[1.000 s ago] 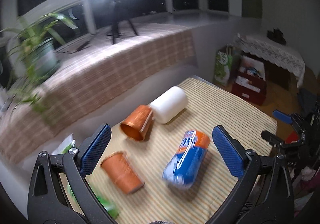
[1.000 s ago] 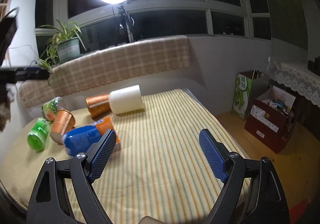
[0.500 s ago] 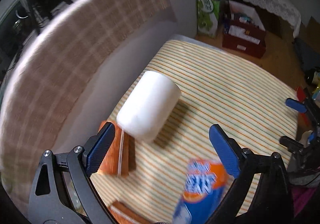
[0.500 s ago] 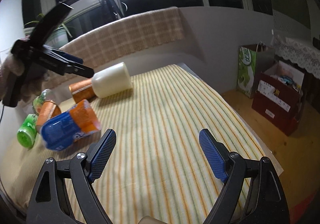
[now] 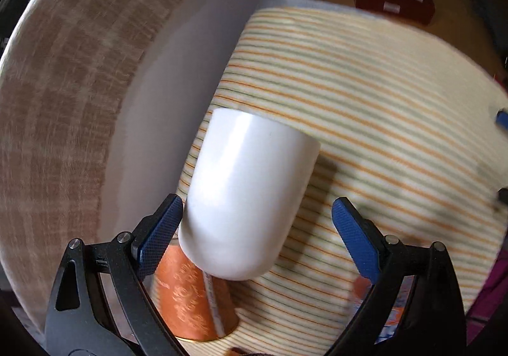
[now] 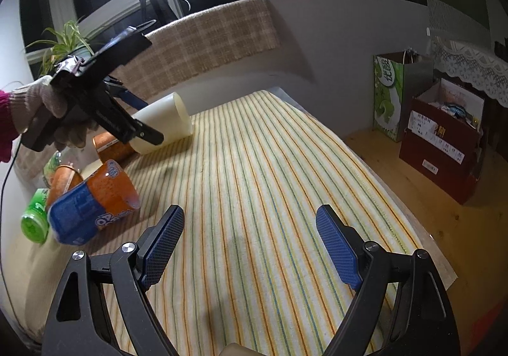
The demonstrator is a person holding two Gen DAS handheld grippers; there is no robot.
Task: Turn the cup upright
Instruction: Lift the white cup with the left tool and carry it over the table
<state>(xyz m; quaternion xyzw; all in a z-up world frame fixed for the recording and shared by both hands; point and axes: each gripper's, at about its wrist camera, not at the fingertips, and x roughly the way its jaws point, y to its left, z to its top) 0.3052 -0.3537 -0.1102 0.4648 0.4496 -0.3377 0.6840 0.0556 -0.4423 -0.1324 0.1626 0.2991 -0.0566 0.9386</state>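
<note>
A white cup [image 5: 244, 206] lies on its side on the striped cloth [image 5: 381, 121], its closed end towards me and its mouth pointing away. My left gripper [image 5: 257, 229] is open and straddles the cup's closed end, the left pad close to its wall. In the right wrist view the same cup [image 6: 162, 121] lies at the back left with the left gripper [image 6: 139, 117] over it. My right gripper [image 6: 250, 245] is open and empty above the cloth's front middle.
An orange cup [image 5: 193, 302] lies against the white cup. A blue-and-orange cup [image 6: 92, 200], another orange cup [image 6: 63, 181] and green bottles [image 6: 33, 219] lie at the left. Wall and plaid ledge [image 6: 203, 41] run behind. Boxes [image 6: 444, 140] stand on the floor at right.
My left gripper has moved forward and down onto the white cup, which now sits between its open jaws. The right gripper has stayed almost in place.
</note>
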